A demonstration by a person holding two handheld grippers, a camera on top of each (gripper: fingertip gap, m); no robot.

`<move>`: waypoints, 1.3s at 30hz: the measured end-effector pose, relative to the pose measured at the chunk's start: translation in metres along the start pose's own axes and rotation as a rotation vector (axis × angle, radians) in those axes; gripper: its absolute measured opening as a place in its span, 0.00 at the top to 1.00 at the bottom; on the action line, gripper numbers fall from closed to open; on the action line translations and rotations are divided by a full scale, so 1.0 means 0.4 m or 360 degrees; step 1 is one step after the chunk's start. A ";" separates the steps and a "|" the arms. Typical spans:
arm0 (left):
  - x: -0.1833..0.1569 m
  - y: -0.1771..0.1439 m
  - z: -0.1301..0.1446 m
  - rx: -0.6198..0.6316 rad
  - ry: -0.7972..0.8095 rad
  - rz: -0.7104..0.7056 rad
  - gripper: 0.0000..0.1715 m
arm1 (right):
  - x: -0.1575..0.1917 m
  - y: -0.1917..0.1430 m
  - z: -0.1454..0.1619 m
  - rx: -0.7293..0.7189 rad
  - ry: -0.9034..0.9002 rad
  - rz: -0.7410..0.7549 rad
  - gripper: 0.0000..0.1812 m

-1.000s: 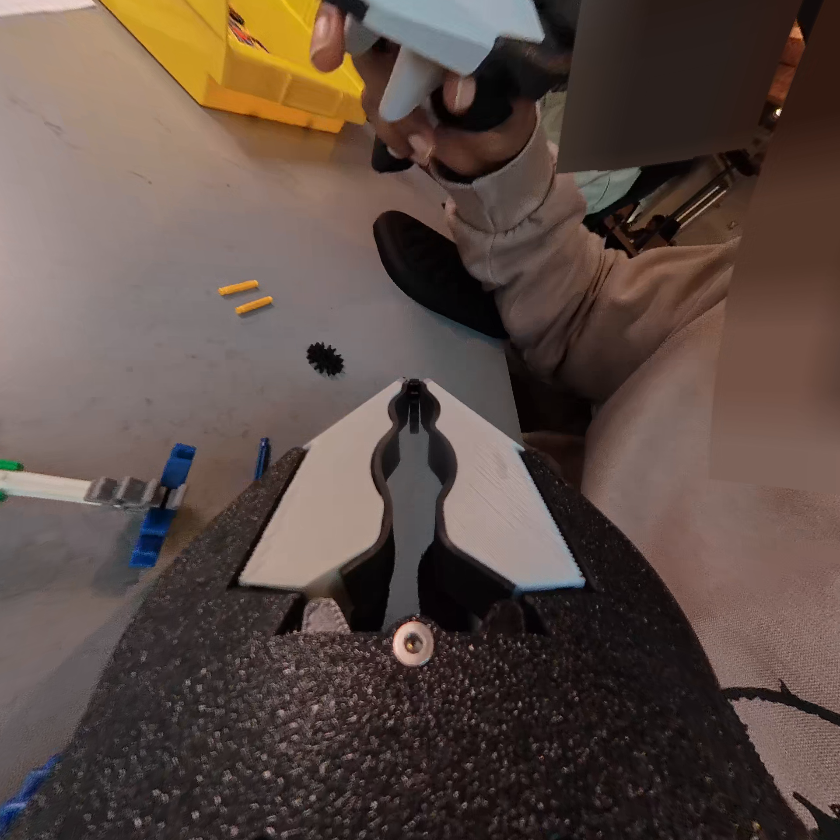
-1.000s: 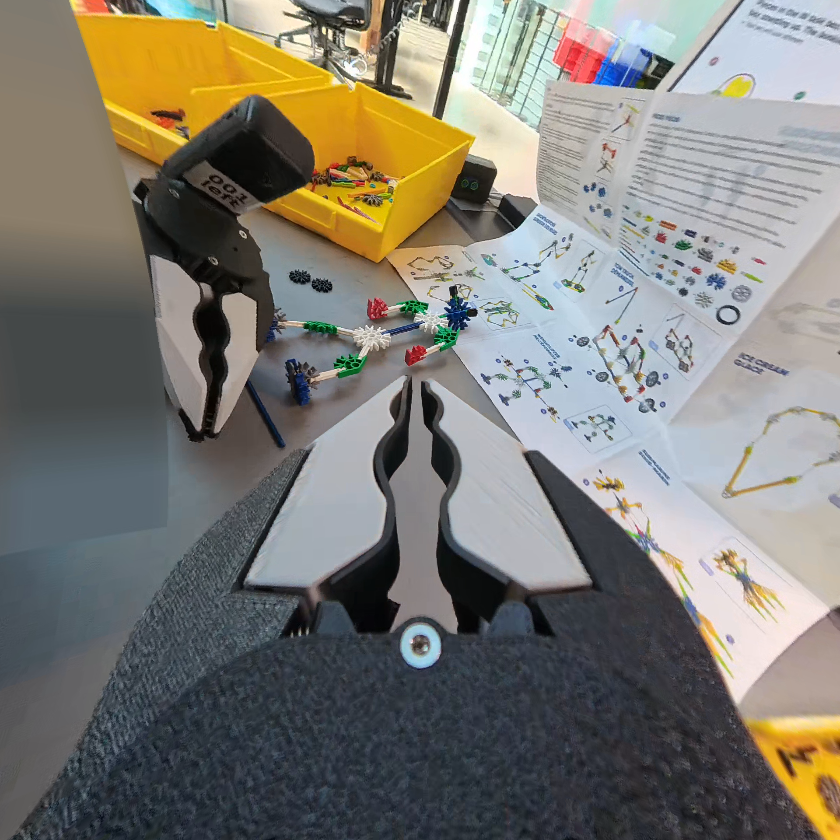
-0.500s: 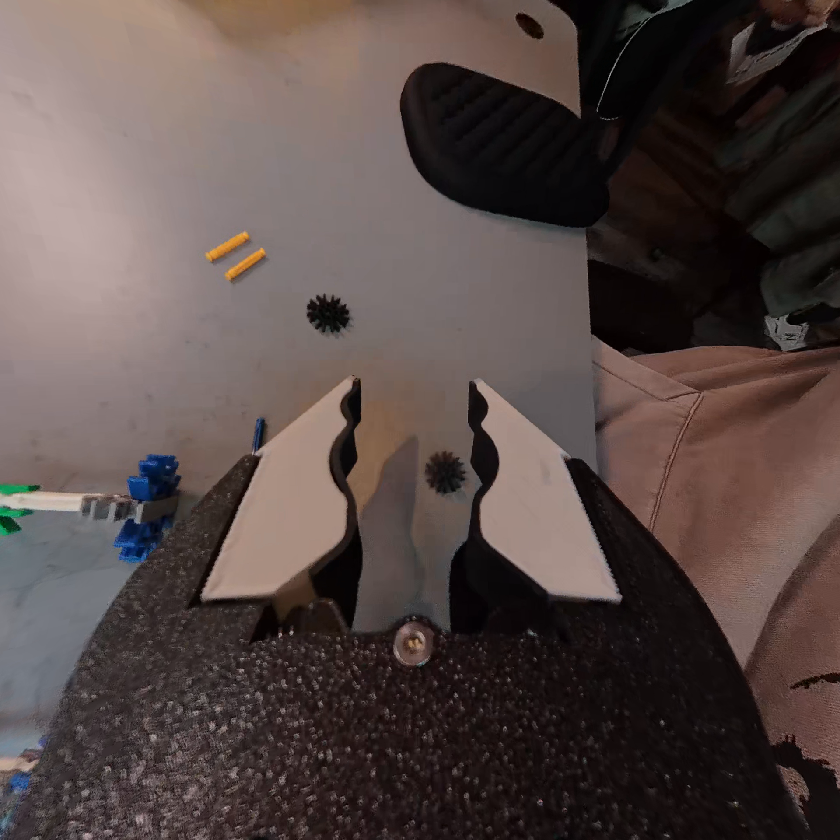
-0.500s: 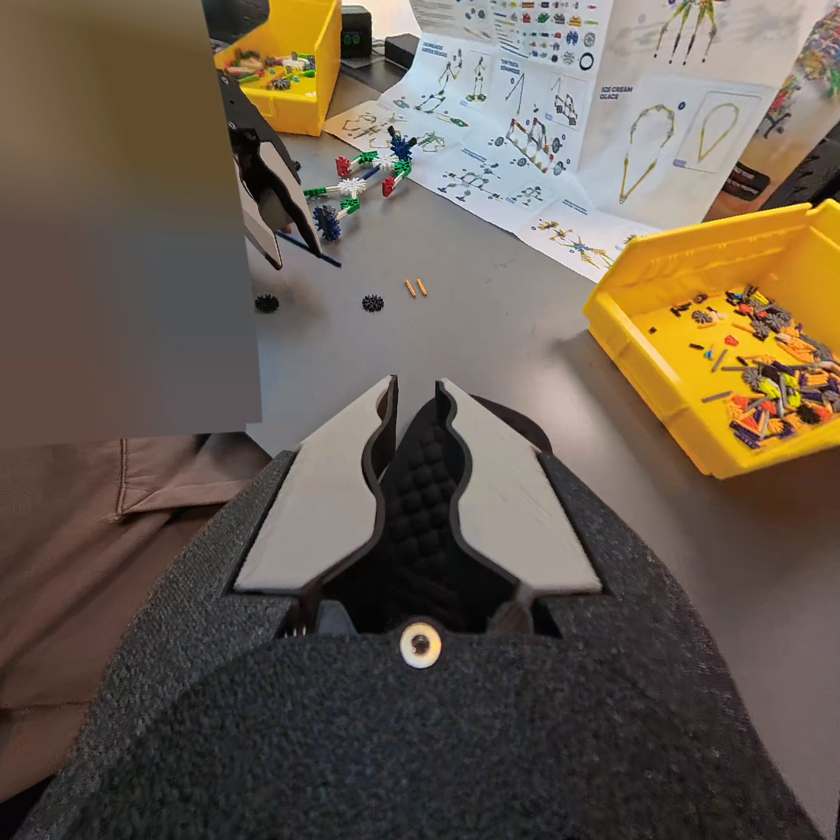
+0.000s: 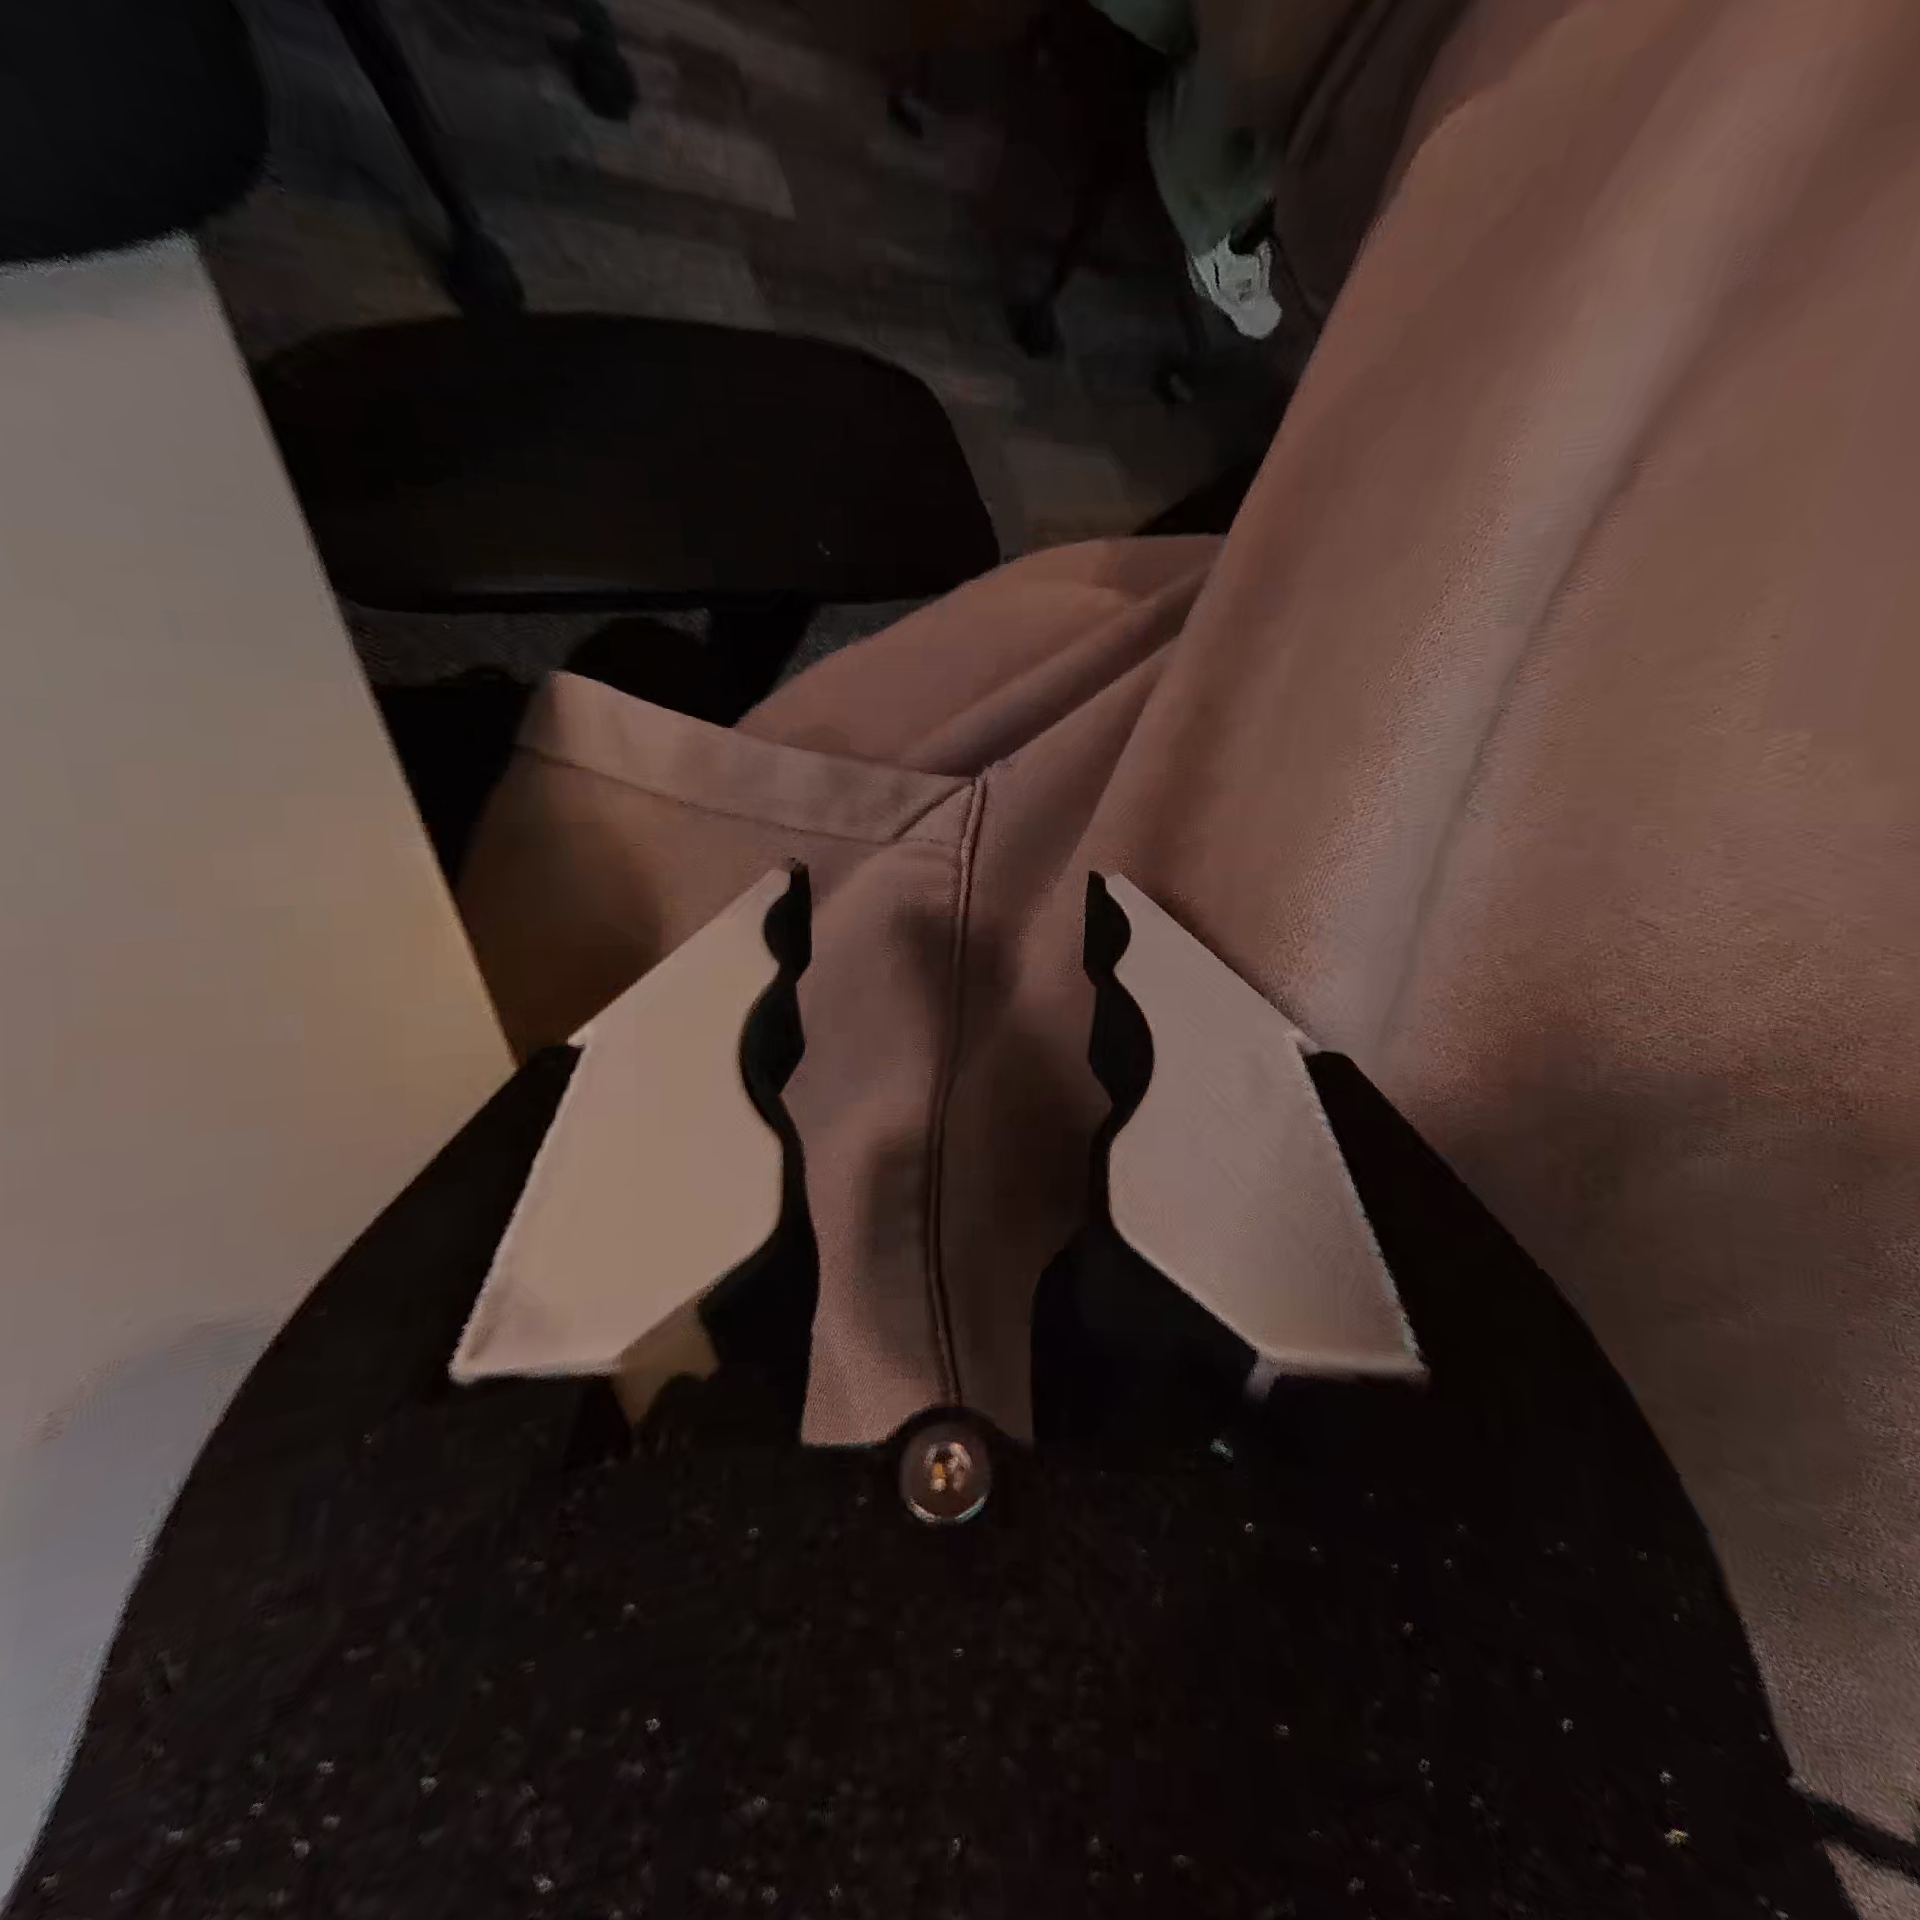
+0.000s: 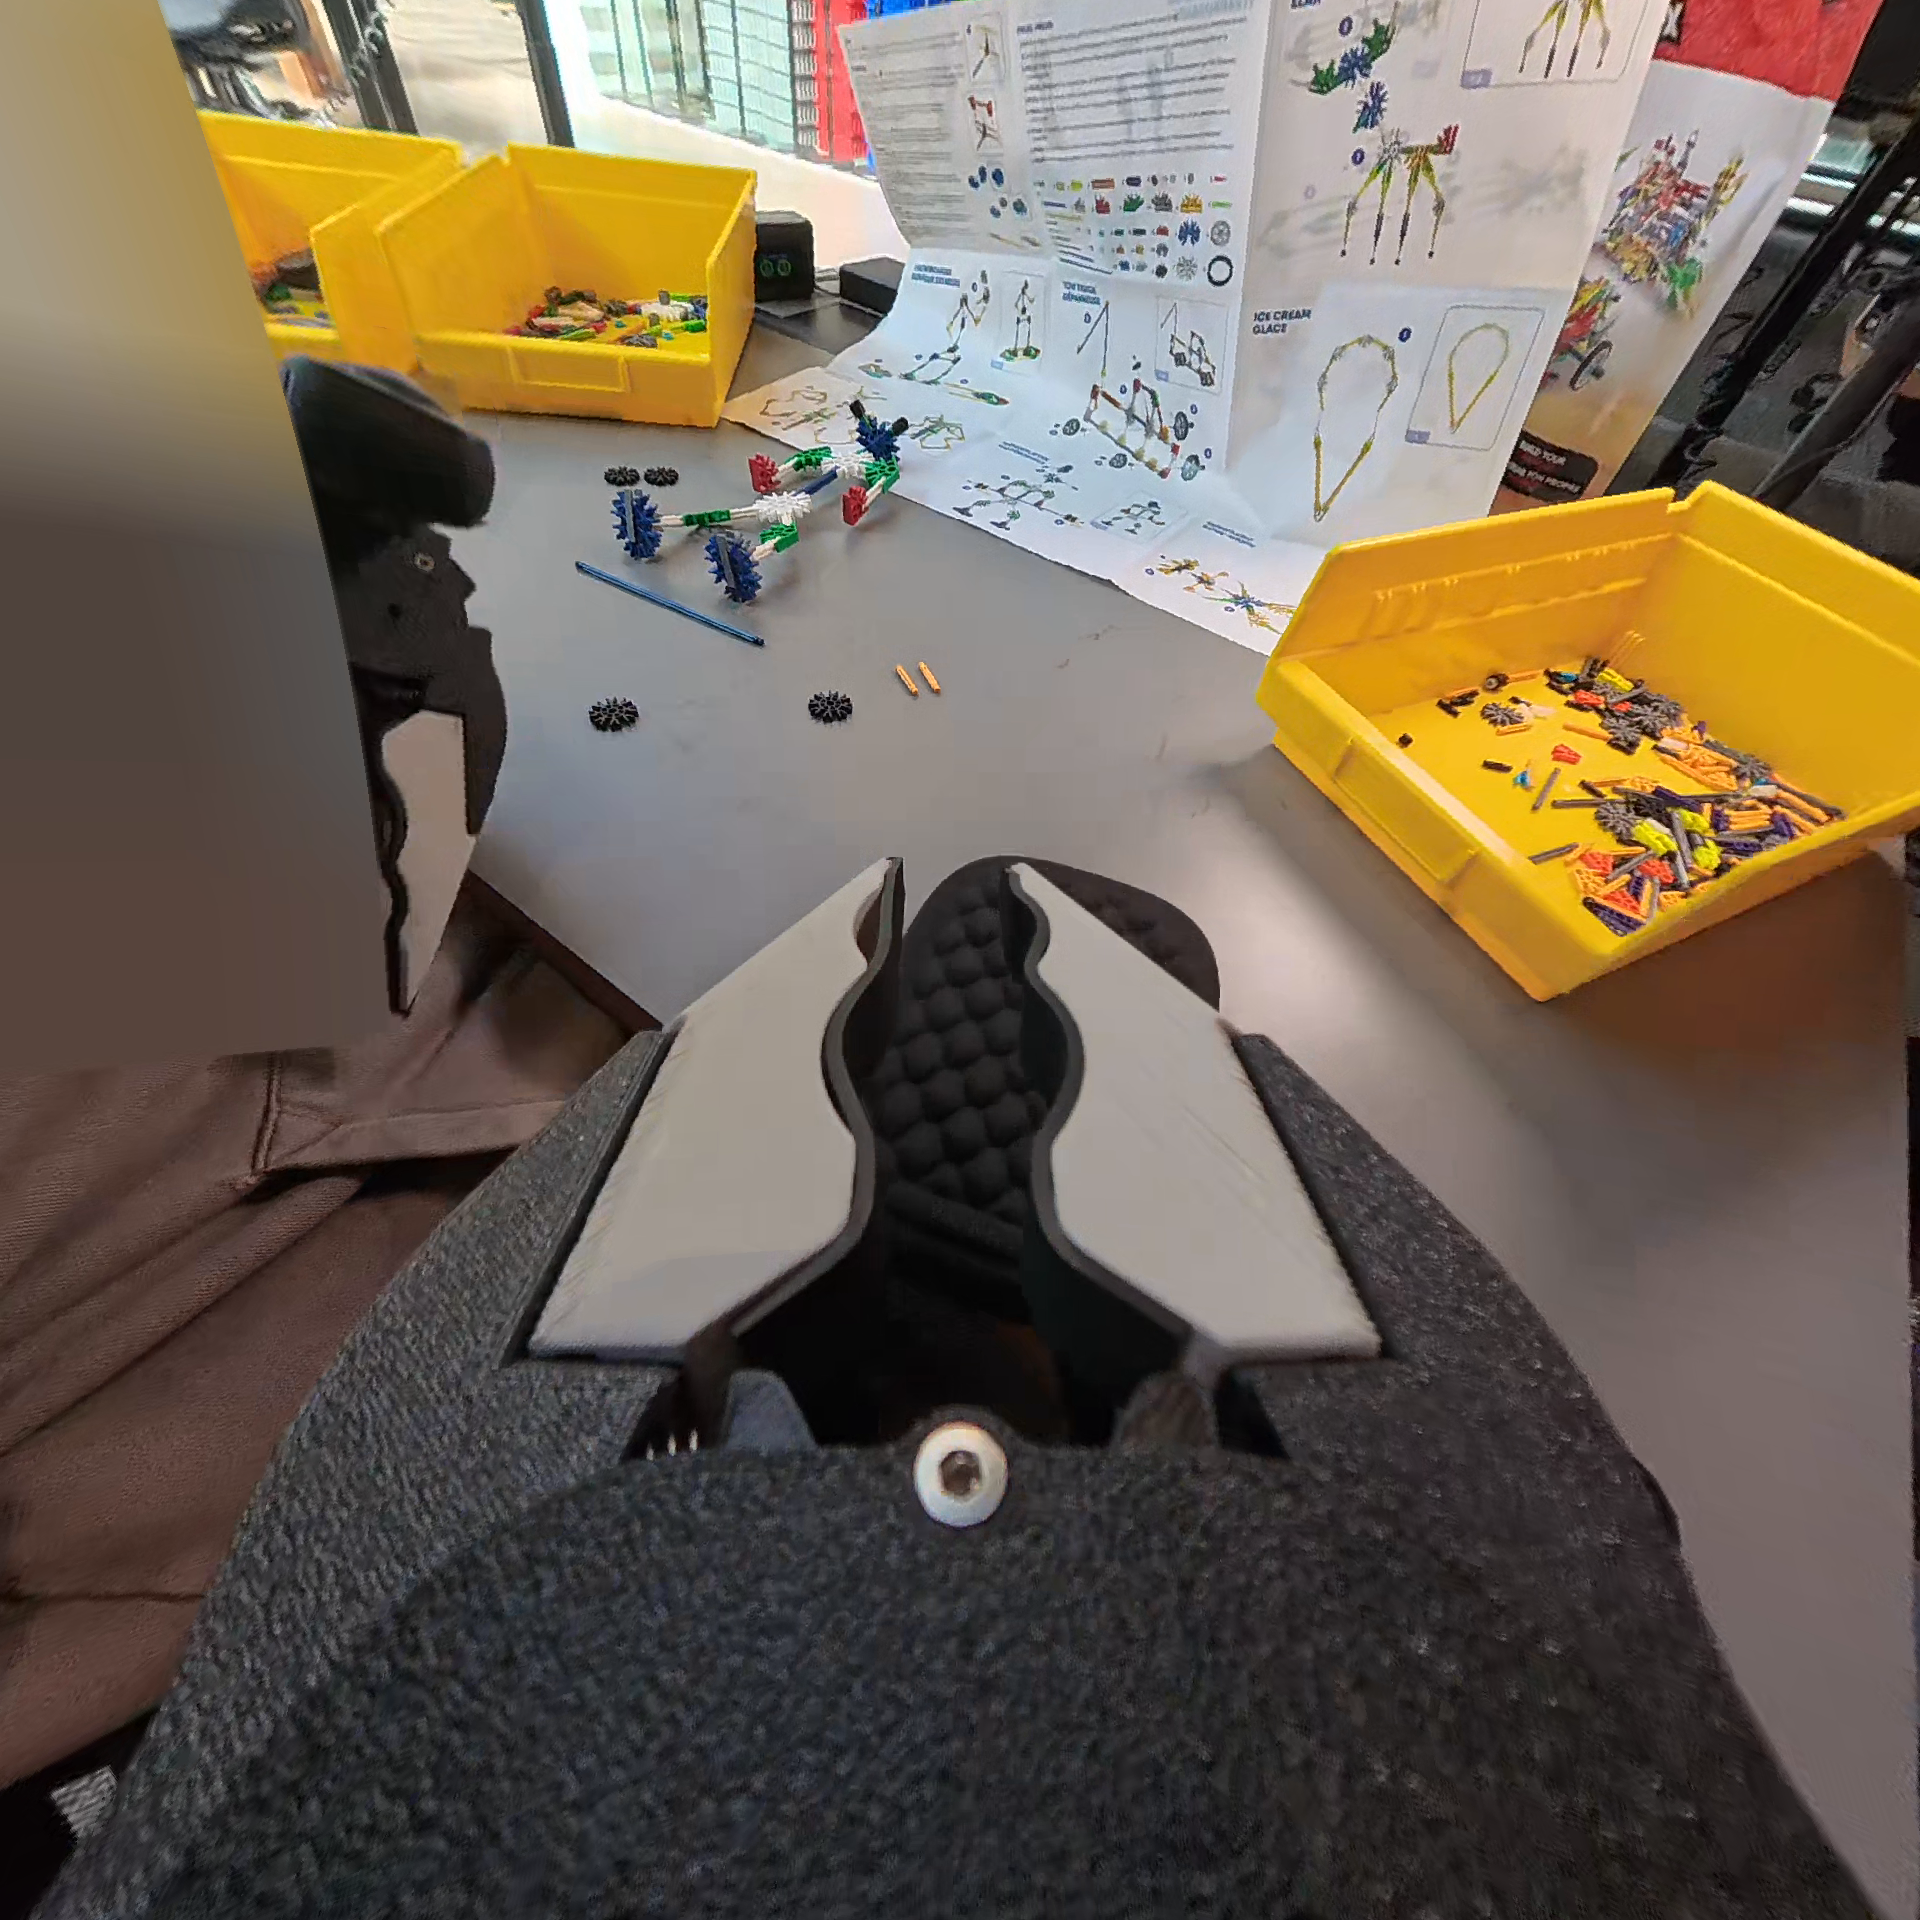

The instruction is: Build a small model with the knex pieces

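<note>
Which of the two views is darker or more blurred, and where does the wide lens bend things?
Left wrist view: dim and soft, the open left gripper over brown clothing, table edge smeared. Right wrist view: bright and mostly sharp, windows blown out; the right gripper is crisp, the yellow bin looks curved near the frame edge.

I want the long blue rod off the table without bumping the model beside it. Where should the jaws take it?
Grip the blue rod near its free end closest to the orange pins, coming straight down with the jaws across its length. It lies flat on the grey table, and that end sits clear of the toy model.
</note>
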State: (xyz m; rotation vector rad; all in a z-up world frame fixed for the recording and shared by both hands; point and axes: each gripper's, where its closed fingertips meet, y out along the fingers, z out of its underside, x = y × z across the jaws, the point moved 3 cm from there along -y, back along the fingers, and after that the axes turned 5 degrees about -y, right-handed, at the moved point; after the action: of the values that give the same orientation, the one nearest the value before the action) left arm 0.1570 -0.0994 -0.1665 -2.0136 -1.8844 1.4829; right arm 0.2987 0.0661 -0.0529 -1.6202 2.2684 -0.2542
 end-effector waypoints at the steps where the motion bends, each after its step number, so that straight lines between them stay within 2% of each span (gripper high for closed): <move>1: 0.003 0.024 0.006 0.0059 -0.0010 0.0000 0.72 | -0.001 -0.006 0.009 -0.0013 0.0025 0.0002 0.90; 4: 0.017 0.076 0.043 0.0304 0.0000 -0.0064 0.79 | -0.003 -0.024 0.033 -0.0043 0.0088 0.0015 0.91; 7: 0.005 0.090 0.084 0.0489 0.0044 -0.0046 0.94 | 0.000 -0.041 0.055 -0.0049 0.0126 0.0033 0.91; 12: -0.064 -0.033 0.072 0.0384 -0.0070 0.0218 0.98 | 0.012 -0.077 0.089 -0.0013 0.0144 0.0073 0.91; 15: -0.112 -0.093 0.080 0.0383 -0.0095 0.0279 0.98 | 0.008 -0.092 0.105 -0.0004 0.0175 0.0096 0.91; 22: -0.173 -0.129 0.075 0.0405 -0.0028 0.0310 0.98 | 0.005 -0.096 0.109 0.0022 0.0164 0.0089 0.91; 27: -0.177 -0.130 0.079 0.0392 -0.0051 0.0332 0.98 | -0.009 -0.118 0.117 0.0090 0.0130 0.0117 0.91; 32: -0.158 -0.120 0.059 0.0311 -0.0050 0.0371 0.98 | -0.068 -0.227 0.125 0.0196 0.0043 0.0325 0.90; 36: -0.128 -0.108 0.021 0.0270 -0.0102 0.0378 0.98 | -0.125 -0.355 0.137 0.0136 0.0074 0.0548 0.91; 39: -0.096 -0.090 -0.010 0.0298 -0.0175 0.0400 0.98 | -0.159 -0.424 0.196 0.0044 0.0174 0.0682 0.91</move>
State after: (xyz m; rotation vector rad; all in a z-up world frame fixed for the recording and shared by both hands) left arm 0.1384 -0.1171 -0.1202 -2.1843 -1.5002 1.7867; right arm 0.4959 0.0733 -0.0573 -1.0905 2.6100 -0.2672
